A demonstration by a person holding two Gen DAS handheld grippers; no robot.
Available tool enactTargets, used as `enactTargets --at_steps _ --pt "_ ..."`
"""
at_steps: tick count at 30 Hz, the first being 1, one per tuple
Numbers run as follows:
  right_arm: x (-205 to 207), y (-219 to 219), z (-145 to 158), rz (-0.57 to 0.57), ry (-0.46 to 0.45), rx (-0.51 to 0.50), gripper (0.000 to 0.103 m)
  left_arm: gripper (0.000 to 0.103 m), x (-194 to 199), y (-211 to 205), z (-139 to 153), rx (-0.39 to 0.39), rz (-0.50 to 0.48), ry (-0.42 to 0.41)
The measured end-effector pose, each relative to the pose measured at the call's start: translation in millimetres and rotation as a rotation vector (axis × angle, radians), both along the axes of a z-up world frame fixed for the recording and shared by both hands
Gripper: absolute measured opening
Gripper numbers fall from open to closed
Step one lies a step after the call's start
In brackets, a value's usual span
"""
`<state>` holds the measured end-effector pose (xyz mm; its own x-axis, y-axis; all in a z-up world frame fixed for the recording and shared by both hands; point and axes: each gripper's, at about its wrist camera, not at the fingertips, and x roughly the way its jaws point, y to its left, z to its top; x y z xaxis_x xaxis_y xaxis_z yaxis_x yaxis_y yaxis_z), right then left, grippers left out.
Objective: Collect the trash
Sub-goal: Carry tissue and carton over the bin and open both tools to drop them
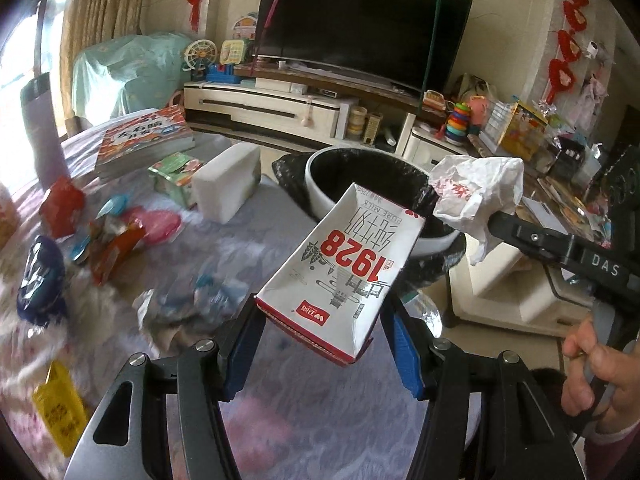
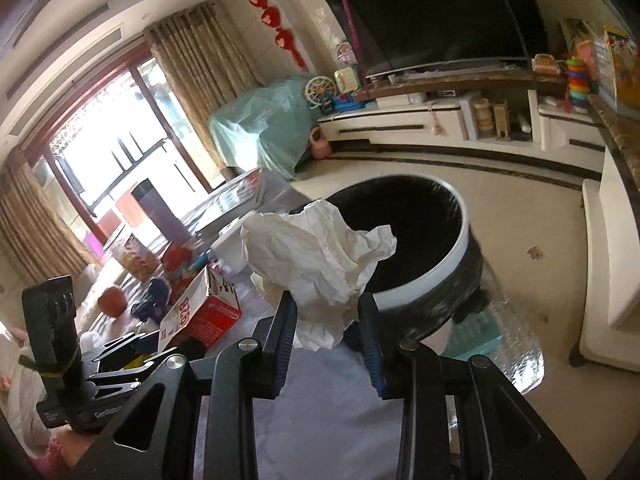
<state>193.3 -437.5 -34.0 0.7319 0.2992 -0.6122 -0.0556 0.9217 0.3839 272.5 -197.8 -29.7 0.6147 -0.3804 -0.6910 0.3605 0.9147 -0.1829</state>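
Living room setting: a dark television (image 1: pixel 360 28) stands on a long white cabinet (image 1: pixel 264 110) far ahead of both grippers. Below them spreads a table (image 1: pixel 240 240) under a pale purple patterned cloth, littered to the left gripper's left with wrappers (image 1: pixel 116 248), a white tissue pack (image 1: pixel 228 186) and a stack of books (image 1: pixel 146 140).

A round bin (image 1: pixel 320 184), white-rimmed with a black liner, sits just ahead of both grippers at the table's far edge.

Left gripper (image 1: pixel 320 320): jaws at medium width, clamped on the lower end of 1 flattened milk carton (image 1: pixel 344 264), white and red, marked "1928". The carton's far end projects over the bin's near rim.

Right gripper (image 2: pixel 326 316): jaws narrow, pinching 1 crumpled white paper bag (image 2: pixel 316 256). The bag hangs in front of the bin opening, to the right of the carton in the left wrist view. A hand (image 1: pixel 596 372) grips this tool's handle.
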Motion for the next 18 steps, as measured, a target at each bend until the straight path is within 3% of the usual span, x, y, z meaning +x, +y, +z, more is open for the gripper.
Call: enactTargets --at_steps 18 --pt "43.7 -27.2 -7.7 -0.021 0.051 -0.027 0.032 0.058 63.0 -51.7 -1.1 0.045 -0.002 0.013"
